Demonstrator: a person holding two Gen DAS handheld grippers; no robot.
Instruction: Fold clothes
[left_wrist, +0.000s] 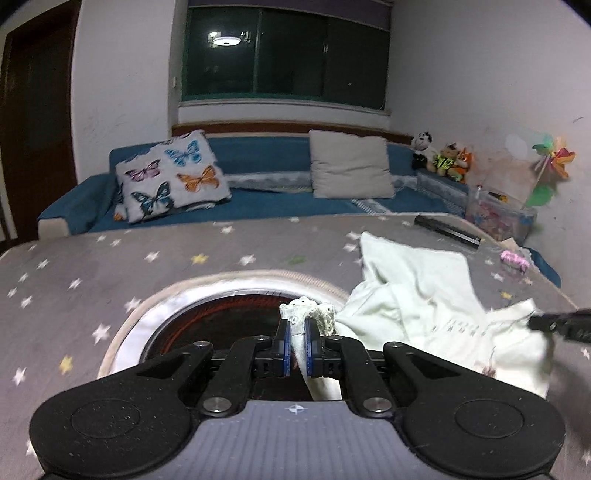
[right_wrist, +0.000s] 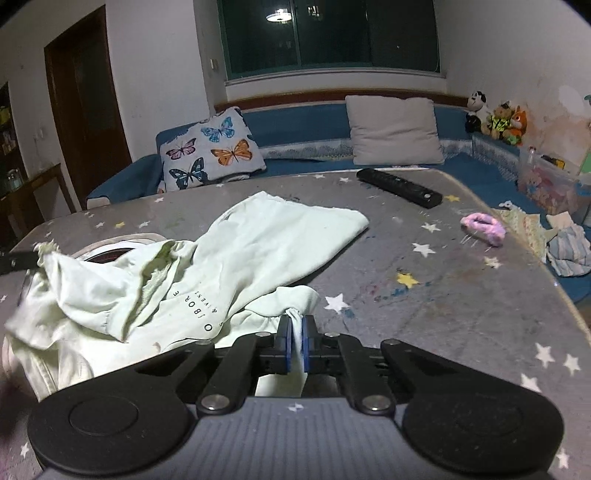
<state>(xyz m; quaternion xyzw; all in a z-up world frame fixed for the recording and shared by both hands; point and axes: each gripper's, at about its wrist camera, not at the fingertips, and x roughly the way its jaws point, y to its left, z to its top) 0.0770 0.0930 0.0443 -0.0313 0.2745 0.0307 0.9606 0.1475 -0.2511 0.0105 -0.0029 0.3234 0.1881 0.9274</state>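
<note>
A pale green garment (right_wrist: 229, 258) with dark lettering lies crumpled on the grey star-patterned table cover (right_wrist: 443, 295). My right gripper (right_wrist: 295, 332) is shut on a bunched edge of it near the table's front. In the left wrist view the same garment (left_wrist: 417, 295) spreads to the right, and my left gripper (left_wrist: 298, 328) is shut on its lacy white edge, lifted above a round opening in the table (left_wrist: 229, 314). The right gripper's dark tip (left_wrist: 554, 323) shows at the far right of that view; the left one's tip (right_wrist: 14, 260) shows at the left edge of the right wrist view.
A black remote (right_wrist: 399, 186) and a pink hair tie (right_wrist: 484, 227) lie on the table's far right. Behind is a blue sofa (right_wrist: 303, 125) with a butterfly cushion (right_wrist: 210, 147), a beige cushion (right_wrist: 395, 131) and plush toys (right_wrist: 498, 118). More clothes (right_wrist: 569, 251) lie beyond the right edge.
</note>
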